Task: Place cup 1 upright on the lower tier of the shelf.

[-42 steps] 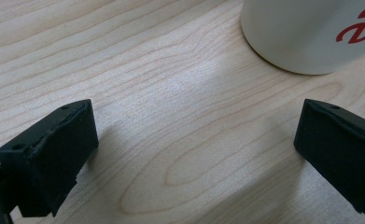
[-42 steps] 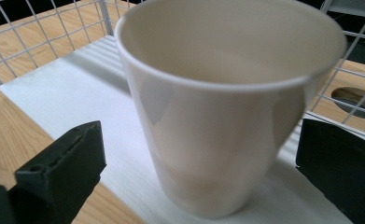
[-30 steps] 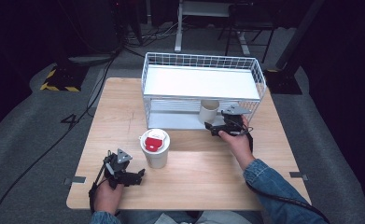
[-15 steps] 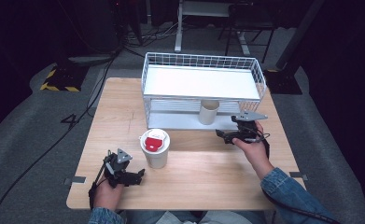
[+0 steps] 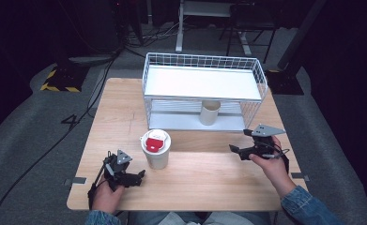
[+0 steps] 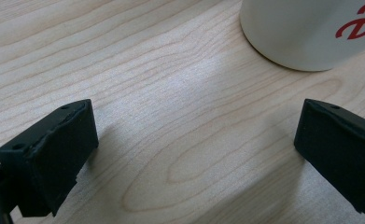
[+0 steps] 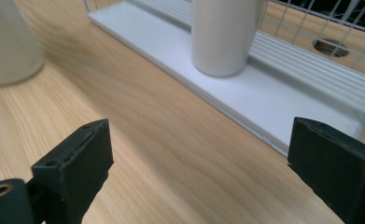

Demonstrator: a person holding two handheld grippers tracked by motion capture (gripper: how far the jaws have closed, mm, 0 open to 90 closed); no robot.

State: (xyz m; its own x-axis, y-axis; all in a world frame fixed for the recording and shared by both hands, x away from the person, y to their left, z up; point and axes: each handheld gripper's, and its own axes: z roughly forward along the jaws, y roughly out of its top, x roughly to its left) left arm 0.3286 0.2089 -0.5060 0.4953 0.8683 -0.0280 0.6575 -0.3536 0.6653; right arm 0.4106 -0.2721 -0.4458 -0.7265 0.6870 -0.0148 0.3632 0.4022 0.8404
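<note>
High view, rack: the white wire rack is standing at the far side of the wooden table, and a plain cream cup is sitting upright on its lower shelf.
High view, lidded cup: a white cup with a red-marked lid is standing on the table in front of the rack, just beside the left gripper.
High view, right gripper: the right gripper is hovering over bare wood, well apart from the cream cup, and its jaws have just been closing partway with nothing between them.
Left gripper view, tongs: the jaws are standing wide apart over the table, holding nothing; the base of the lidded cup is showing ahead and to the right of them.
Left gripper view, advice: I judge this hand is waiting near the lidded cup; if it is the next to be shelved, the jaws should be straddling the cup's lower wall squarely before squeezing, since the cup looks tall and could tip.
Right gripper view, tongs: the jaws are still apart and empty, pointing toward the rack's lower shelf, where the cream cup is resting upright.
Right gripper view, advice: I judge the cream cup is placed, so the hand should be clearing the wire edge without brushing it.
</note>
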